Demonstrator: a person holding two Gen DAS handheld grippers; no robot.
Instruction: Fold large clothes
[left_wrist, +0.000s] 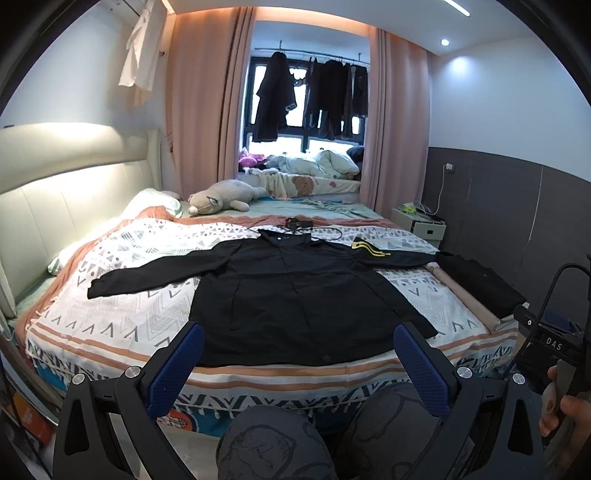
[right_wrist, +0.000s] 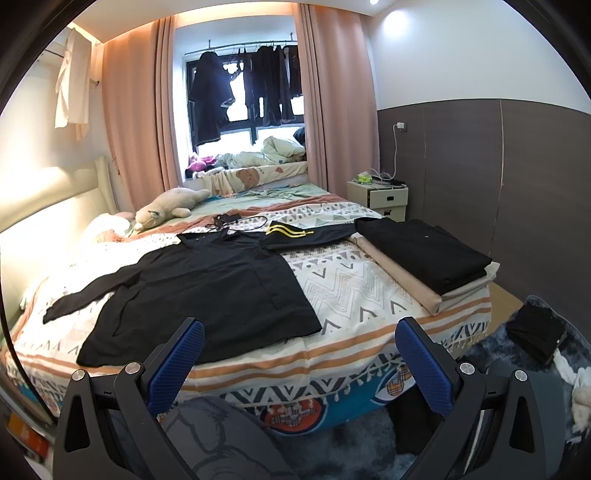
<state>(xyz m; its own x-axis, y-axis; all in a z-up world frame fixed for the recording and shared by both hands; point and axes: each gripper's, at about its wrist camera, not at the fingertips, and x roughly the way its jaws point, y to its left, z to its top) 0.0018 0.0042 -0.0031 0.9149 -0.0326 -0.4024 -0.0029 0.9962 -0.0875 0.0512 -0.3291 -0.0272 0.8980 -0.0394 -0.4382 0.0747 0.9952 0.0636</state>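
With both grippers' jaws wide and empty, you may pinch the patterned bedspread (left_wrist: 122, 258) together with the black shirt (left_wrist: 295, 295), spoiling the fold.

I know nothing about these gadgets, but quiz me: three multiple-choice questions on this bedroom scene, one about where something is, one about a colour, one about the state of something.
1. Where does the folded pile of clothes sit?
A. on the bed's right edge
B. on the windowsill
C. on the nightstand

2. What colour are the stripes on the spread black garment's sleeve?
A. red
B. yellow
C. green

3. How do the two grippers stand?
A. both clamped on cloth
B. one open, one shut
C. both open, holding nothing

Answers:
1. A: the folded pile lies at the right edge of the bed, apart from the nightstand.
2. B: the stripes show yellow against the black garment.
3. C: the left gripper and right gripper both have their blue pads wide apart, short of the garment.
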